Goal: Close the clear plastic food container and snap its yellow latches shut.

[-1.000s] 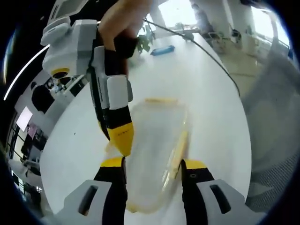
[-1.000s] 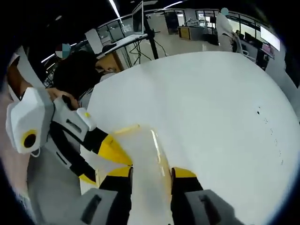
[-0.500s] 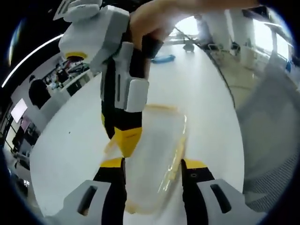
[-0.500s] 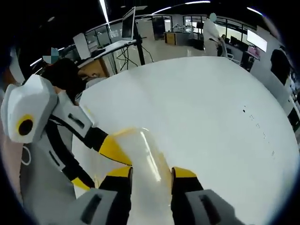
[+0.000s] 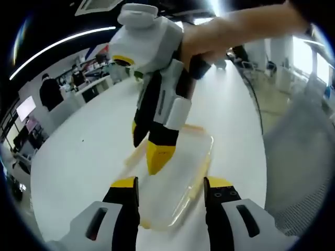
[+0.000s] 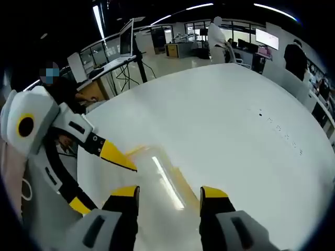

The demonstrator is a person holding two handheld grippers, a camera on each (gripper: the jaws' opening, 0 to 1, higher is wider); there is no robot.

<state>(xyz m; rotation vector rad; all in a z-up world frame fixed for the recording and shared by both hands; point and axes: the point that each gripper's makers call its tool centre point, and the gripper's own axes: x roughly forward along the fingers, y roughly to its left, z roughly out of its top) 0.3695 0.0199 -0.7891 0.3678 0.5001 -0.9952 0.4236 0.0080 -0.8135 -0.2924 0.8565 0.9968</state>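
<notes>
A: Jaws first. Are yours spread?

B: Yes. In the left gripper view your left gripper (image 5: 170,191) stands released, its yellow tips either side of the container's (image 5: 178,180) near end. In the right gripper view your right gripper (image 6: 170,196) is also spread, straddling the same box.

A: Which way does the container lie?

B: It lies flat on the white table (image 5: 89,157), its long axis running away from your left jaws toward the far edge. A yellow latch (image 5: 194,180) runs along its right side.

A: And farther out?

B: Your right gripper comes down from above, one yellow tip on the lid; beyond it, a hand (image 5: 209,44) grips its handle.
</notes>
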